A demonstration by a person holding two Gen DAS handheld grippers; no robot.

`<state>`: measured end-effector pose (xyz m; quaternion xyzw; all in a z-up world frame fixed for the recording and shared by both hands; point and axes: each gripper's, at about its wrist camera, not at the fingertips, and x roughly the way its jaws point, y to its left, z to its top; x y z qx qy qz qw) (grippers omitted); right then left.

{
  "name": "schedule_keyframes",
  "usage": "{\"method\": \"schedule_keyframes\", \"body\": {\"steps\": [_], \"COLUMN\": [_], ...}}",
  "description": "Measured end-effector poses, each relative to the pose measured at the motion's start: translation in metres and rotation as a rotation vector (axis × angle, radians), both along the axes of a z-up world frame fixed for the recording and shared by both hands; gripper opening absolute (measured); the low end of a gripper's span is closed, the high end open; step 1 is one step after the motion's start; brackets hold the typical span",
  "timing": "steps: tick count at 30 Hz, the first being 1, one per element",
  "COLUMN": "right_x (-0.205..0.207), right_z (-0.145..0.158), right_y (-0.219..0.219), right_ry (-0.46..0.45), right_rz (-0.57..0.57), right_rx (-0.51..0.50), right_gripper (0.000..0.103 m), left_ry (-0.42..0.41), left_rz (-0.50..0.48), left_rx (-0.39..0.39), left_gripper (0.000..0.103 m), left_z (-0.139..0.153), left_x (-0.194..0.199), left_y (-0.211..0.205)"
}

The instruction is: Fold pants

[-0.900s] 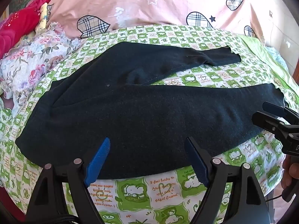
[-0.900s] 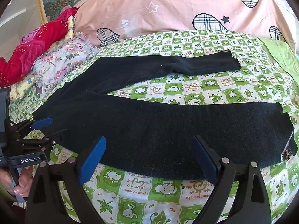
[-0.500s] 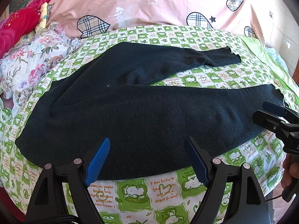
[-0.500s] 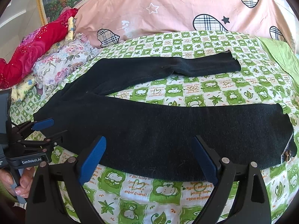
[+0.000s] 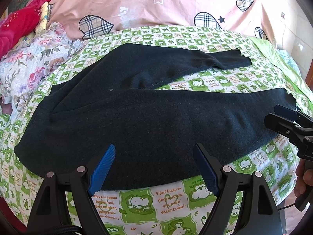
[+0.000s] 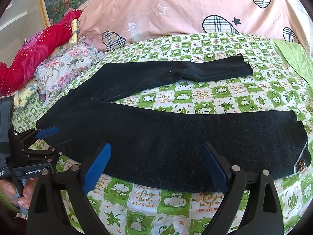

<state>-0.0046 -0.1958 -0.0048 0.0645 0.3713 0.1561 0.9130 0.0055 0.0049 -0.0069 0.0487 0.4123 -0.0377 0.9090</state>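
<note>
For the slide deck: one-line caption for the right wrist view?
Open right gripper above dark pants spread flat on green checked bedsheet.

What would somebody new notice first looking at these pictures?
Dark pants lie spread flat across a green-and-white checked sheet, legs splayed apart toward the right. Behind them rises a pink quilt with plaid hearts, and a red cloth sits far left. Both claws hang open at the pants' near edge.

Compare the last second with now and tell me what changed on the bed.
Nothing visibly changed. The dark pants lie spread as before, legs apart, and the left claw and right claw hang open over the near leg, holding nothing.
</note>
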Motion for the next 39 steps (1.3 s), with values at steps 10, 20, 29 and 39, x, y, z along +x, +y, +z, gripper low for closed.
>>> {"method": "schedule_keyframes", "body": {"steps": [10,20,29,39], "right_x": [0.009,0.023,0.06,0.112], "right_z": [0.007,0.006,0.021,0.052], "right_y": [-0.006,-0.017,-0.038,-0.07], "right_ry": [0.009,-0.1,-0.082,-0.133], "right_rz": [-0.005,-0.01,-0.028,-0.046], "right_rx": [0.002,-0.093,-0.073,-0.035], "right_gripper": [0.093,0.093,0.093,0.093], "left_ry": [0.007,0.009,0.014,0.008], "left_rz": [-0.025,-0.058,-0.074,-0.126], "left_rx": [-0.007,0.014,0.055,0.086], "left_gripper": [0.082,0.082,0.082,0.082], "left_z": [0.004,0.009,0.018,0.037], "left_x": [0.007,0.026,0.062,0.121], "left_y": [-0.001,-0.004,-0.007,-0.02]}}
